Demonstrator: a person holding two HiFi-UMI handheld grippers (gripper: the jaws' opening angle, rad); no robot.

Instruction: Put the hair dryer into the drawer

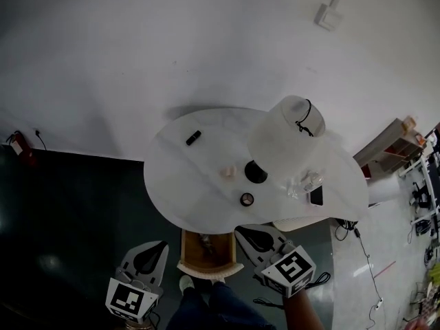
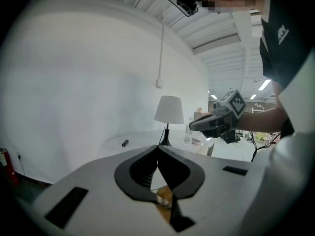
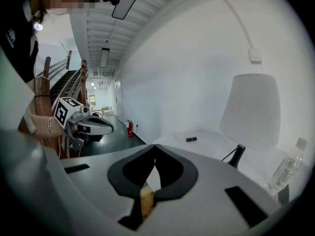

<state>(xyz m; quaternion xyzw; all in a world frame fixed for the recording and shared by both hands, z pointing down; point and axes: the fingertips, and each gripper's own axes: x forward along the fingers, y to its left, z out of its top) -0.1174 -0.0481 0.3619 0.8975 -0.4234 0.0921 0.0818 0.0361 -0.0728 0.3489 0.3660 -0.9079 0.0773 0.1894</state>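
Observation:
An open wooden drawer (image 1: 187, 251) sticks out from the near edge of the round white table (image 1: 185, 184). A pale object (image 1: 206, 243) lies inside it; whether it is the hair dryer I cannot tell. My left gripper (image 1: 159, 246) hangs just left of the drawer, and my right gripper (image 1: 240, 230) just right of it. Both stand above the drawer's level with jaws shut and nothing between them. In the left gripper view the jaws (image 2: 157, 149) meet at the tip, with drawer wood (image 2: 165, 198) showing below. The right gripper view shows the same (image 3: 156, 147).
On the table stand a lamp with a white shade (image 1: 287, 135), a small black stick (image 1: 193, 138), a round lidded item (image 1: 247, 199), a clear bottle (image 1: 309, 181) and a phone (image 1: 316, 195). A fire extinguisher (image 1: 20, 146) stands by the wall. My shoes (image 1: 187, 283) are below the drawer.

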